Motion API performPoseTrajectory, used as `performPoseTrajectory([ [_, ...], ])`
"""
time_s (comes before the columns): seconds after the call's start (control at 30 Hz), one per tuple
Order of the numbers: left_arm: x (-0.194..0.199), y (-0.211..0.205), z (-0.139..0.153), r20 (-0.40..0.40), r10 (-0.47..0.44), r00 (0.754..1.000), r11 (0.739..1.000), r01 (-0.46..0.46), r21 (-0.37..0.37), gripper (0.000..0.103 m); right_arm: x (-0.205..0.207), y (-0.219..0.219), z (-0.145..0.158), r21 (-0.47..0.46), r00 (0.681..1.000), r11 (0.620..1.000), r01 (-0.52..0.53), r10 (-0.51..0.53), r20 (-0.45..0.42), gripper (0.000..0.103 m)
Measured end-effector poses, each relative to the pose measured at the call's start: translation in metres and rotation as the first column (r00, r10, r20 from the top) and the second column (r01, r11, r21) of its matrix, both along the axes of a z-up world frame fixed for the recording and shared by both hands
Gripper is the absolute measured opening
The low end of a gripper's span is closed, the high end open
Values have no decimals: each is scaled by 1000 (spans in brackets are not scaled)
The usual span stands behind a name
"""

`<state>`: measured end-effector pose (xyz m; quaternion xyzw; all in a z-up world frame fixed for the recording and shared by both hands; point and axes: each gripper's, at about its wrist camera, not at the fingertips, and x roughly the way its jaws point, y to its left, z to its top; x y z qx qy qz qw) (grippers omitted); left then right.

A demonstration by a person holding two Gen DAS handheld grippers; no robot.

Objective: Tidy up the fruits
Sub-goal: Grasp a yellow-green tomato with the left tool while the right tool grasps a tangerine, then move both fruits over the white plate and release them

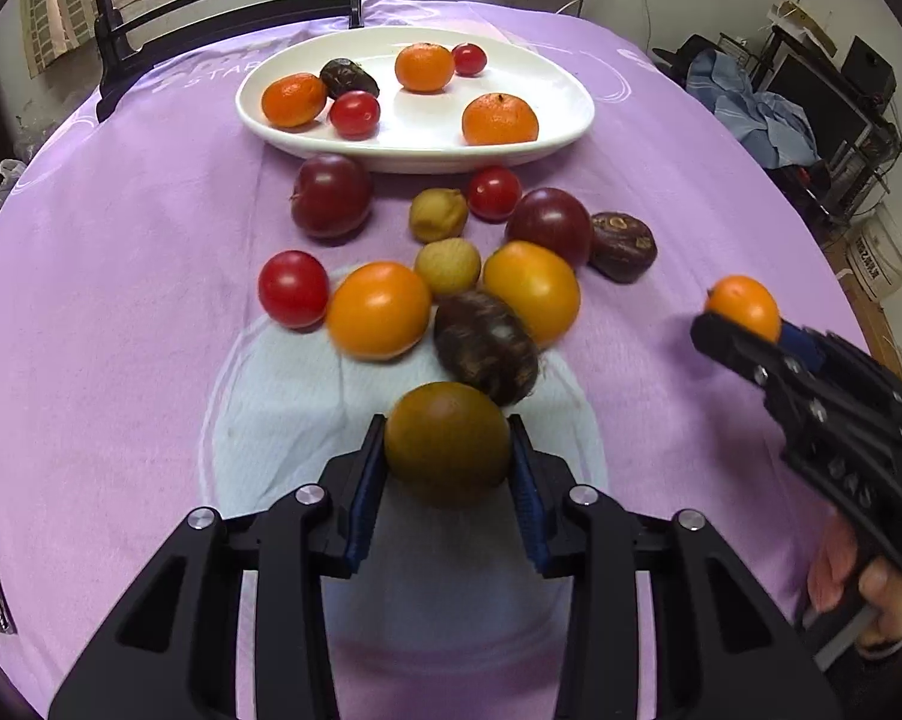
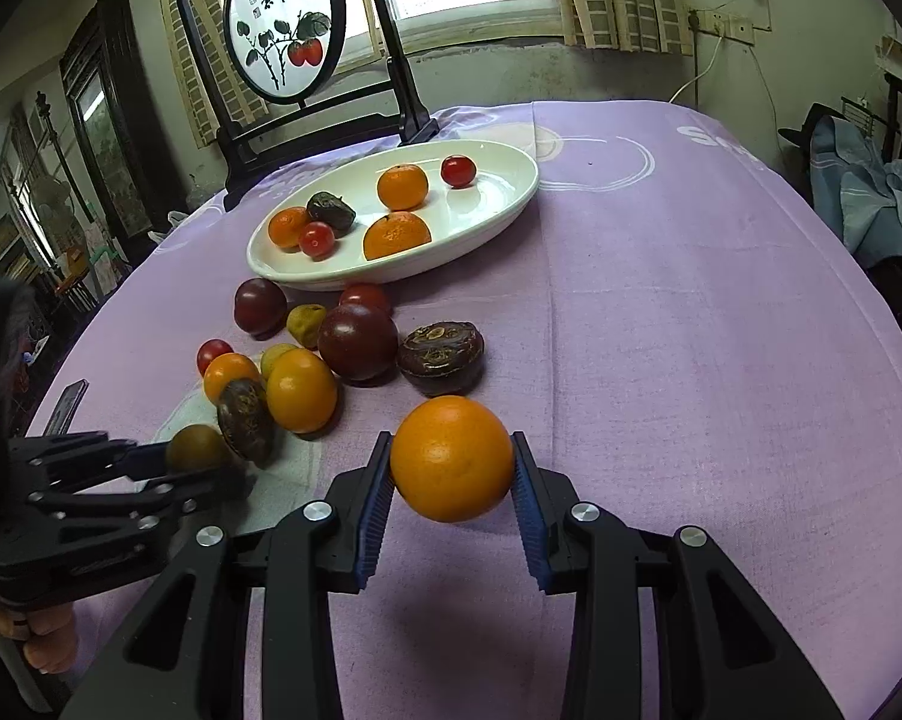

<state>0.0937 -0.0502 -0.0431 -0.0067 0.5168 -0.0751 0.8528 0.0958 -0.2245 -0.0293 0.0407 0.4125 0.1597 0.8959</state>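
My left gripper (image 1: 449,450) is shut on a brownish-green round fruit (image 1: 447,443), held just above the cloth near a dark wrinkled fruit (image 1: 487,355). My right gripper (image 2: 452,468) is shut on an orange fruit (image 2: 452,458), lifted above the purple cloth; it also shows in the left wrist view (image 1: 743,307). A white oval plate (image 1: 565,120) at the back holds three oranges, two red tomatoes and a dark fruit. Several loose fruits lie between plate and grippers: orange fruits (image 1: 378,309), dark red plums (image 1: 330,195), red tomatoes (image 1: 293,288), yellowish fruits (image 1: 447,266).
A purple cloth (image 2: 691,360) covers the round table. A dark wooden stand with a round painted screen (image 2: 284,24) stands behind the plate. A small dark flat object (image 2: 66,405) lies at the table's left edge. Clutter and shelving sit beyond the right edge.
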Motion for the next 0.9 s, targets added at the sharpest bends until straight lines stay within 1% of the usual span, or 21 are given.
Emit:
performPoseTrajectory([
  [0.1,-15,10,7,23,-10,1000,1000,10,8,38,0,0,1,3,1000,1000,1,-1,1,38],
  [0.2,-23,23,17,49,1,999,1000,-1,3,38,-1,2,1,7,1000,1000,-8,8,4,38],
  [0.33,-26,33,32,106,10,994,1000,-11,9,38,-3,6,3,10,999,1000,-23,23,29,38],
  [0.4,-25,35,38,116,2,993,1000,-2,5,38,-4,8,5,12,999,1000,-28,28,46,38],
  [0.5,-15,37,45,126,-4,992,1000,2,18,38,-6,10,16,11,997,1000,-25,24,72,38],
  [0.57,-6,40,52,142,-6,990,1000,4,20,38,-8,15,27,0,994,999,-39,39,103,38],
  [0.67,12,44,64,168,2,986,1000,-5,17,38,-1,24,41,-25,990,997,-66,69,124,38],
  [0.73,26,44,73,187,7,982,1000,-9,10,38,9,33,52,-51,986,995,-84,91,141,38],
  [0.83,51,41,86,228,10,974,1000,-16,23,38,30,46,68,-79,978,992,-101,114,176,38],
  [0.9,69,39,90,238,13,971,999,-21,33,38,46,55,75,-99,972,990,-104,122,201,38],
])
